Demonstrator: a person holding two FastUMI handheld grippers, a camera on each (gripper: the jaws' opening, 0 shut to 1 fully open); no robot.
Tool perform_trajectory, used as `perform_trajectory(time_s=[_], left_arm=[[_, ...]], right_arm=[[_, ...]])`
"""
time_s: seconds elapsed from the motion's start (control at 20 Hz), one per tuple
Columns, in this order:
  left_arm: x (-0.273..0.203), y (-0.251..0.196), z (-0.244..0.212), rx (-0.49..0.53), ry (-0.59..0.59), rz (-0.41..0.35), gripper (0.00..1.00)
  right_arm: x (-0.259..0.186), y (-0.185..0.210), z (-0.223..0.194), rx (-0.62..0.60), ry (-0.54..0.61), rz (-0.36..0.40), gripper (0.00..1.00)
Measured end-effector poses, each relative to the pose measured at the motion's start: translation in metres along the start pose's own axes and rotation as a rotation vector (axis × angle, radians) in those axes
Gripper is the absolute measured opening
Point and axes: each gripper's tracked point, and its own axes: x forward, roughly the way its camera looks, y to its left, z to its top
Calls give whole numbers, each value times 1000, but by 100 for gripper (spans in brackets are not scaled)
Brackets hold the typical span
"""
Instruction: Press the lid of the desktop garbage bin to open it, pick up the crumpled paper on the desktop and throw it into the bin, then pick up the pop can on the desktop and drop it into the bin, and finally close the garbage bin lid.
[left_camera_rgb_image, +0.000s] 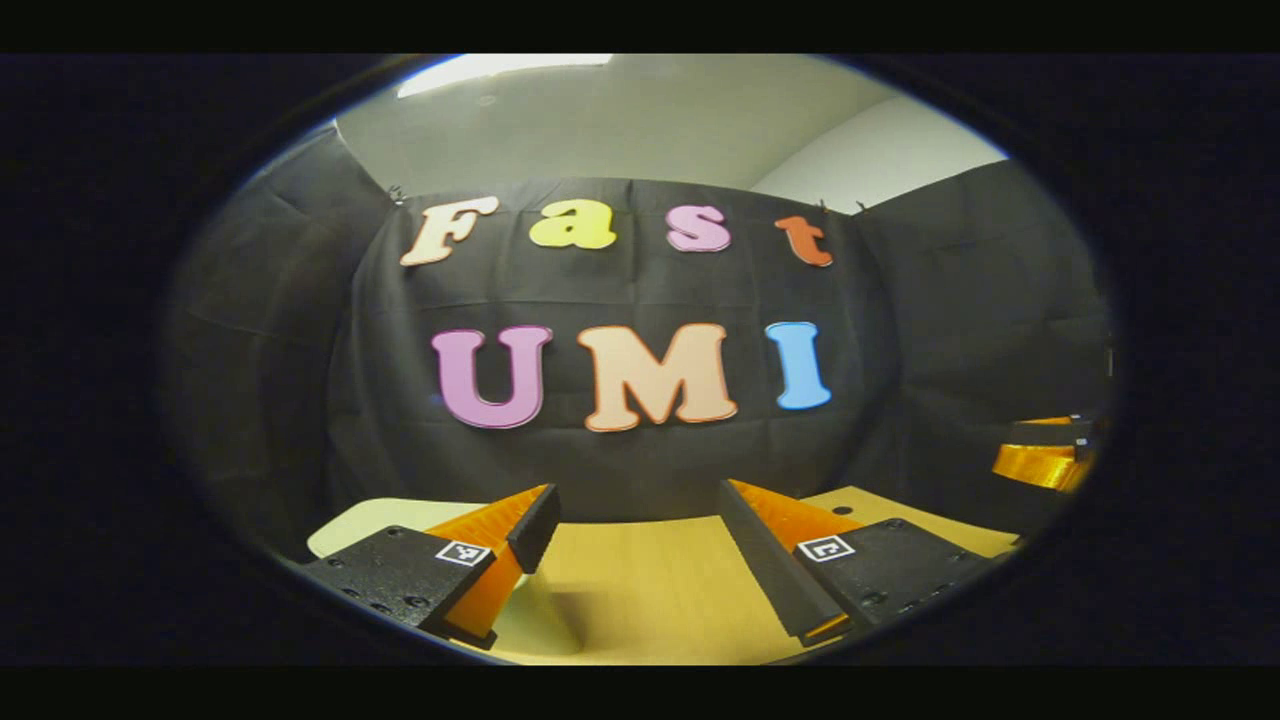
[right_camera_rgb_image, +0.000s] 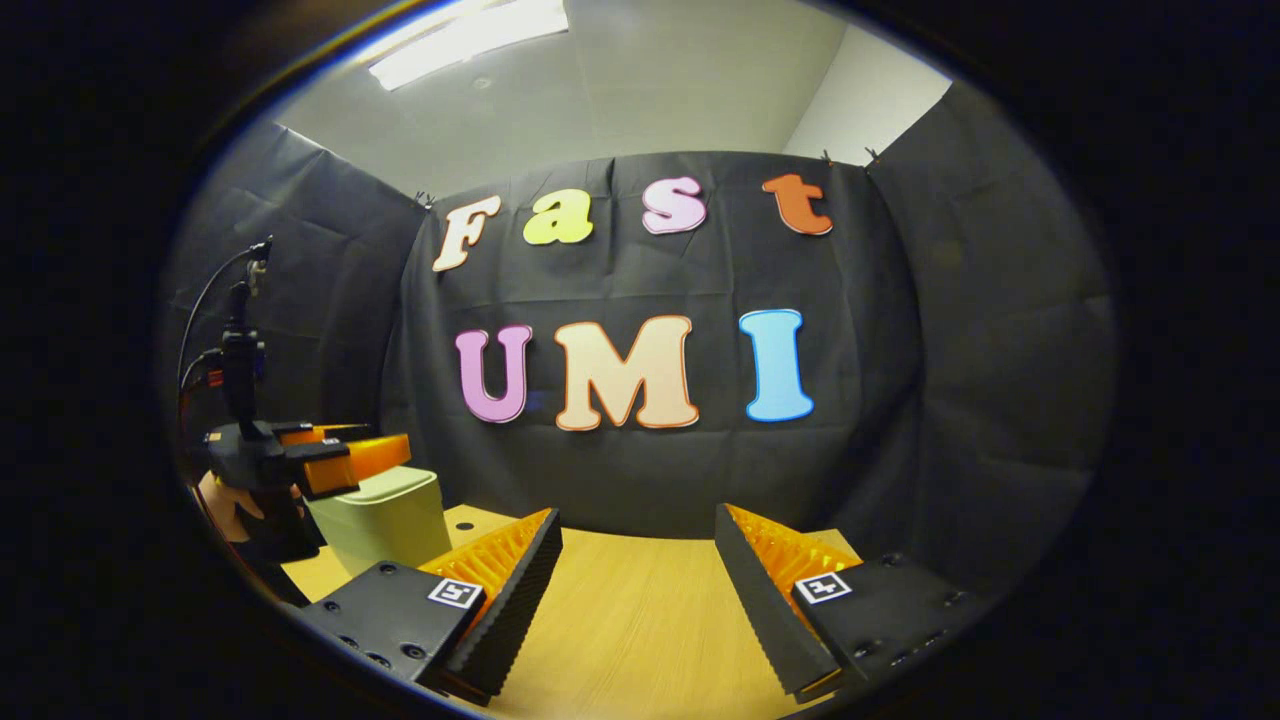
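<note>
The pale green garbage bin (right_camera_rgb_image: 385, 520) stands on the wooden table (right_camera_rgb_image: 640, 620) at the left of the right gripper view, its lid down. My left gripper (right_camera_rgb_image: 345, 455), held by a hand (right_camera_rgb_image: 225, 500), hovers just over the bin's top. In the left gripper view that gripper (left_camera_rgb_image: 637, 500) is open, with nothing between its fingers, and the bin's pale top (left_camera_rgb_image: 360, 518) shows below its left finger. My right gripper (right_camera_rgb_image: 637, 525) is open over bare table to the right of the bin, and it also appears at the far right edge (left_camera_rgb_image: 1045, 455) of the left gripper view.
Black cloth walls close the booth at the back and on both sides, right behind the table's far edge (right_camera_rgb_image: 600, 535). A black stand with cables (right_camera_rgb_image: 240, 360) rises at the left, behind the left gripper.
</note>
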Motion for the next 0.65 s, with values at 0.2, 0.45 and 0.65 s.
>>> perform_trajectory(time_s=[0.2,0.45,0.65], left_arm=[[5,-52,-4,-38,12,-103,93],[9,-58,-1,-51,-4,-93,93],[12,-53,-7,-63,16,-94,99]], right_arm=[[-7,-19,4,-4,-17,-26,96],[-9,-29,9,10,-39,-52,97],[-4,-30,15,11,-55,-66,97]])
